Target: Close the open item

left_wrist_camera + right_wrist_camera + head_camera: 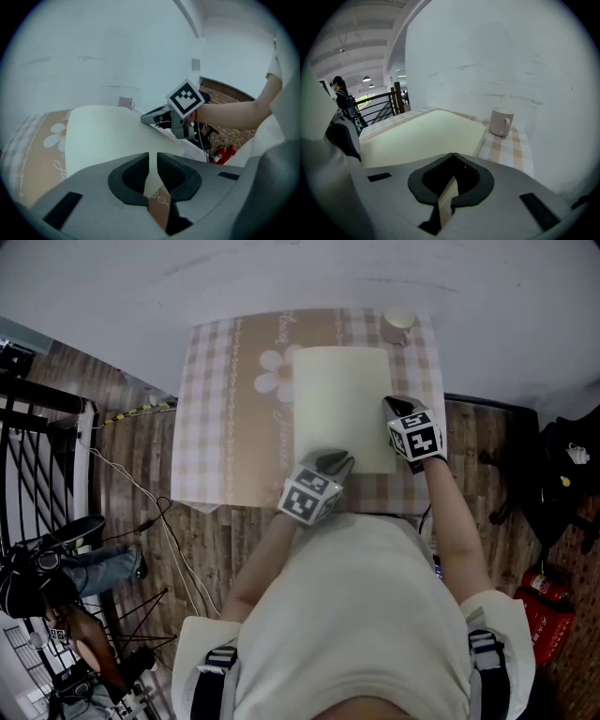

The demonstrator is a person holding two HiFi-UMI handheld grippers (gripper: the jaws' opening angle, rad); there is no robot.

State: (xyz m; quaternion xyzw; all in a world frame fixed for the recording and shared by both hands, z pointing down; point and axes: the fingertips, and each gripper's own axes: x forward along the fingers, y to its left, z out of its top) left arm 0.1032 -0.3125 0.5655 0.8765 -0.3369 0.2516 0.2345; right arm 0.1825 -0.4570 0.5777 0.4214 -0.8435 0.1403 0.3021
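A large cream book (342, 404) lies flat and closed on the checked tablecloth (211, 409). My left gripper (337, 462) sits at the book's near edge. In the left gripper view its jaws (153, 157) stand a narrow slit apart, with nothing between them, above the book (108, 136). At the book's right edge my right gripper (394, 406) rests low; the left gripper view also shows the right gripper (147, 117) there. In the right gripper view its tips (453, 154) meet, shut, with the book (422, 136) stretching ahead.
A pale mug (398, 326) stands at the table's back right corner, close to the white wall. A black railing (37, 456) and a person (84, 568) are on the left; a dark chair (562, 474) and a fire extinguisher (548, 587) are on the right.
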